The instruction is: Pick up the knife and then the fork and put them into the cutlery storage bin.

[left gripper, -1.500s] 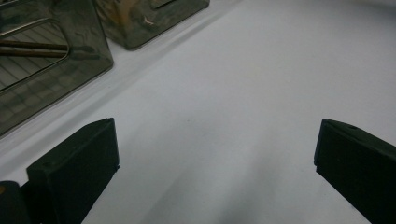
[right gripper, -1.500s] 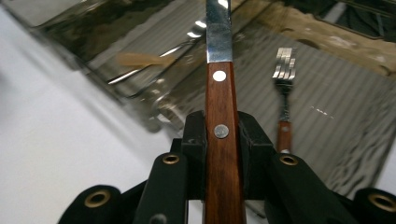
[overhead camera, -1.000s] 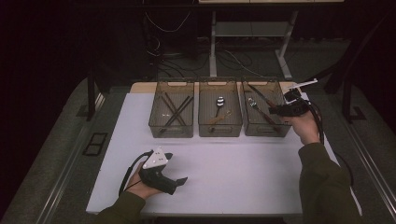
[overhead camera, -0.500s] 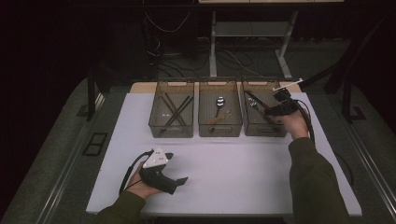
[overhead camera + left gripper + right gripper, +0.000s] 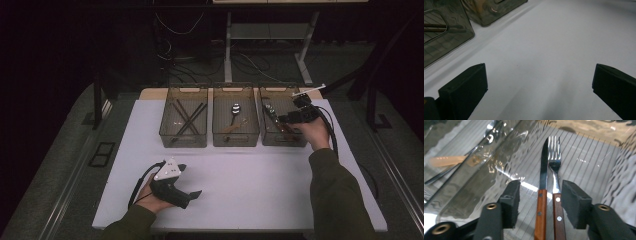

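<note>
Black rubber fingers (image 5: 577, 203) of the right gripper (image 5: 540, 203) stand apart over the right-hand bin (image 5: 295, 141), and they have just been opening: a wooden-handled knife (image 5: 543, 192) and a wooden-handled fork (image 5: 555, 182) lie side by side between them, flat on the ribbed bin floor, neither one pressed by a pad. It reads as a release into the bin, so the thing to do well now is to leave cleanly. Spread the fingers wide enough that neither pad drags a handle, then lift straight up rather than sweep sideways, because the two handles lie touching and a nudge on one would likely skew the other. The bin's smoky clear wall rises close on the left of that view; keeping the gripper centred should avoid a knock against it.

Next door, the middle bin (image 5: 235, 139) holds a spoon (image 5: 234, 111) and a pale-handled piece, and the left bin (image 5: 183, 140) holds crossed dark sticks. Down at the near edge of the white worktop (image 5: 260, 180), the left gripper (image 5: 539, 82) rests low with its fingers (image 5: 464, 87) spread wide over bare surface, holding nothing, well apart from the bins.
</note>
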`<act>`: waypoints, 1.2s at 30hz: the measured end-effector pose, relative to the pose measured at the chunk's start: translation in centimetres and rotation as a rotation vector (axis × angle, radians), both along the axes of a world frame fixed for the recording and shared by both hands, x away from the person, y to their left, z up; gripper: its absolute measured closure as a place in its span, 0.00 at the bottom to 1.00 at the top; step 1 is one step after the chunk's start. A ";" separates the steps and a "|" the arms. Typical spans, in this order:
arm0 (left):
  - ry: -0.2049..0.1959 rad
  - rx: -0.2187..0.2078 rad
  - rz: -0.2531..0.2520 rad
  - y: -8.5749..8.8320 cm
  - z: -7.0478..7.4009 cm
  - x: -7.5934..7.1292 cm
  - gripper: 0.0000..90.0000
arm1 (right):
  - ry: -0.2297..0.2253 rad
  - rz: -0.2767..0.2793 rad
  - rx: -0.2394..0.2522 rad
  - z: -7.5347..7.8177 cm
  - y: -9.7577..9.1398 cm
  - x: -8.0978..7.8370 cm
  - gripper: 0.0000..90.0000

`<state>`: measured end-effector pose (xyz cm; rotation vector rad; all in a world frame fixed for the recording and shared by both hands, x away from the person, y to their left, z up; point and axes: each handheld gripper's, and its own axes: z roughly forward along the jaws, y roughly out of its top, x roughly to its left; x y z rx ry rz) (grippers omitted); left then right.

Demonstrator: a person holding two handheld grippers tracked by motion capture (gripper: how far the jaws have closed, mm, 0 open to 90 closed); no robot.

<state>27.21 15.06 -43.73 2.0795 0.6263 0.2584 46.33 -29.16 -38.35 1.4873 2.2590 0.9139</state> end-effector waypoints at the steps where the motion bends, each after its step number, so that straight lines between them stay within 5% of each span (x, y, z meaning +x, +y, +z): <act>1: 0.000 0.001 0.000 0.0 0.0 0.0 0.00 | -0.011 0.001 -0.002 0.2 -0.1 -0.2 0.52; 17: 0.006 0.009 0.013 -0.1 0.0 0.0 0.00 | -0.168 0.112 0.076 2.6 0.4 -4.8 0.14; 26: 0.013 0.008 0.012 -0.1 0.0 0.0 0.00 | -0.220 0.150 0.080 2.3 0.5 -8.2 0.13; 29: 0.016 0.004 0.016 -0.1 0.0 -0.1 0.00 | -0.231 0.164 0.113 1.9 0.4 -9.5 0.13; 36: 0.018 0.005 0.014 -0.2 0.0 -0.1 0.00 | -0.248 0.198 0.099 0.0 1.0 -12.2 0.13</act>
